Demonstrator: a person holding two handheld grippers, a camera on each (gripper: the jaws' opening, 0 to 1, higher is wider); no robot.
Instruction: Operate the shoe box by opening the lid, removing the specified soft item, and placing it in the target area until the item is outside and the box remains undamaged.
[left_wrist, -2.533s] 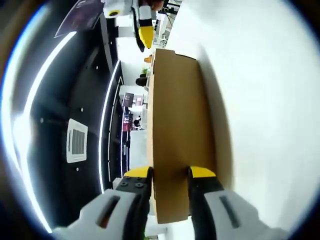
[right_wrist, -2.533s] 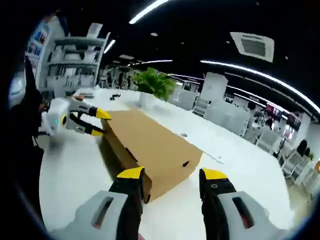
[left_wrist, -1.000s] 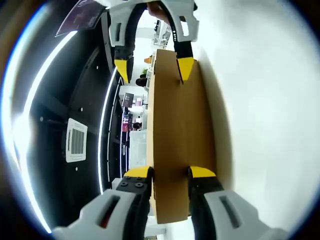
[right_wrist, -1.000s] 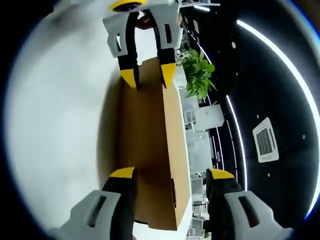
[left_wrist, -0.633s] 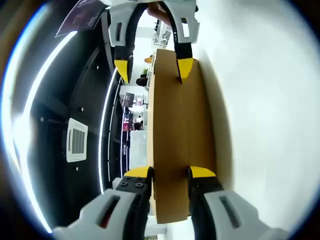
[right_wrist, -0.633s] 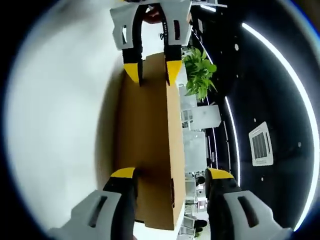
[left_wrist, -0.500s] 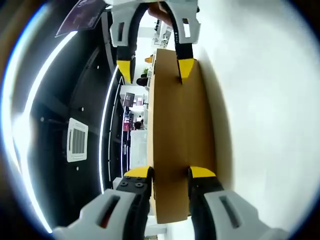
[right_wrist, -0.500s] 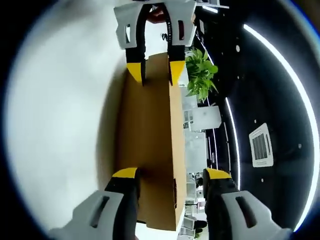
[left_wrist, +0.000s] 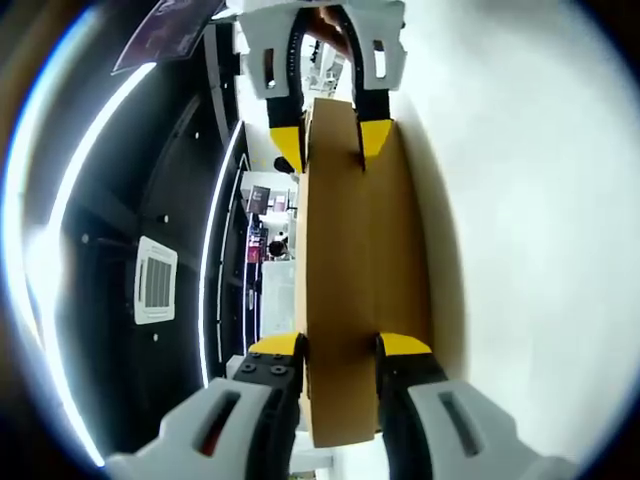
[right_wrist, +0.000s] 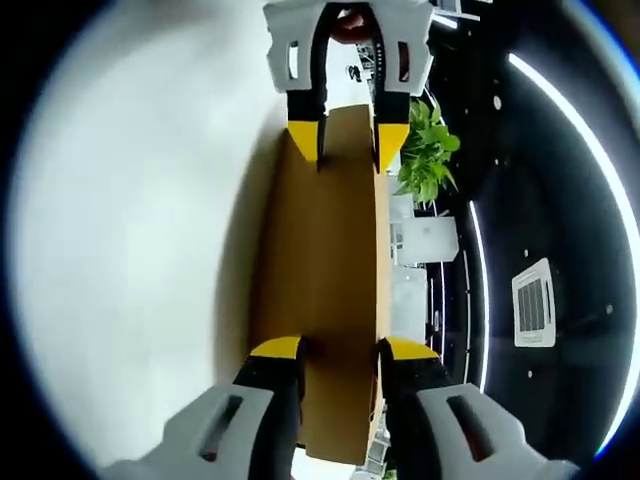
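A closed brown cardboard shoe box lies lengthwise on the white table, seen rolled on its side in both views. My left gripper is shut on the near end of the box, one yellow tip on each side. At the far end, my right gripper clamps the box the same way. In the right gripper view the box runs away from my right gripper, whose jaws press its end. The left gripper grips the opposite end. The lid is down, so the inside is hidden.
The white table spreads wide beside the box. A green potted plant stands beyond the box's far end. Dark ceiling with light strips and an air vent lies on the other side.
My right gripper has swung round to the box's far end, and its jaws have closed in onto the box. The left gripper has kept its hold.
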